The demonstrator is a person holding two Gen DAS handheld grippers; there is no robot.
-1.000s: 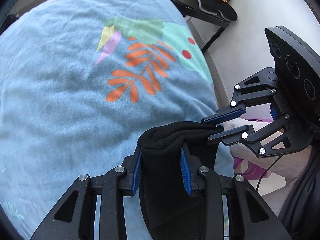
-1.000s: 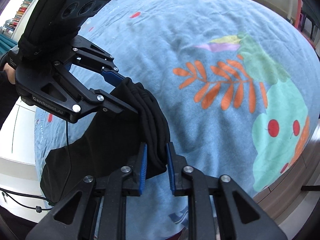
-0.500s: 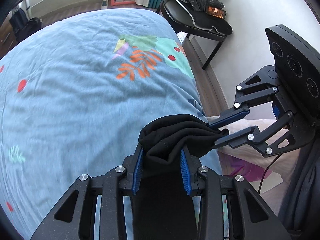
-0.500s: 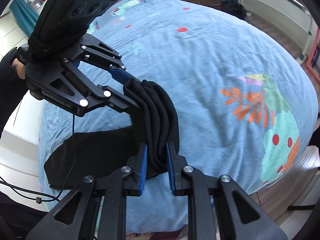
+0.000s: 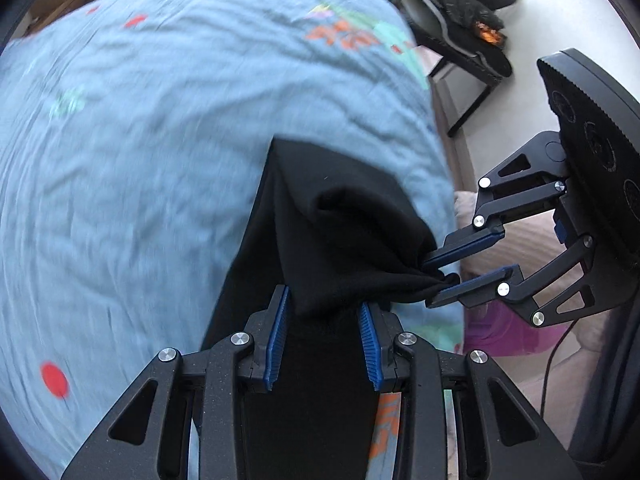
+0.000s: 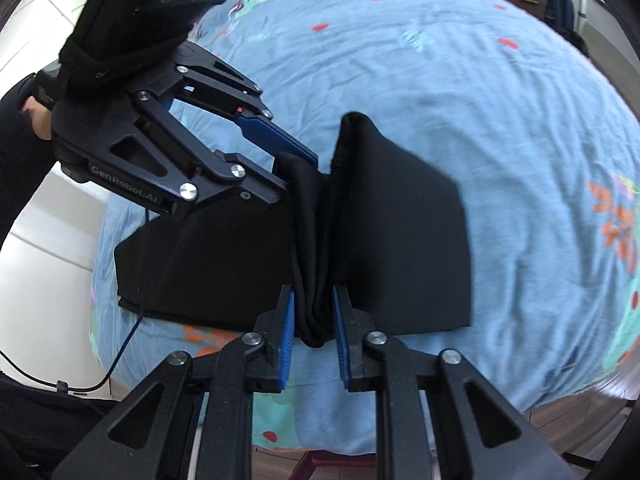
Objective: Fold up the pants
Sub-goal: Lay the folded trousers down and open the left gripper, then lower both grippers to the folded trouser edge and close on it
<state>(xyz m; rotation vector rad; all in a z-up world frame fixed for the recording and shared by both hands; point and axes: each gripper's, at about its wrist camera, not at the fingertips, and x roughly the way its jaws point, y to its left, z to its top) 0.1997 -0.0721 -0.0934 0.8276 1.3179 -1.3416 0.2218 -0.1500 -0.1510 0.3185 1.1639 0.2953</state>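
black pants [image 6: 400, 248] bunched edge lifted, rest on blue bedspread [image 6: 500, 120] | left gripper [image 5: 324, 312] clamped on pants | right gripper [image 6: 314, 312] clamped on pants | left view only: chair [image 5: 468, 28] | right view only: hand [image 6: 38, 120]

A home bedroom: patterned blue bedspread [image 5: 160, 140], bedside chair [image 5: 460, 28].
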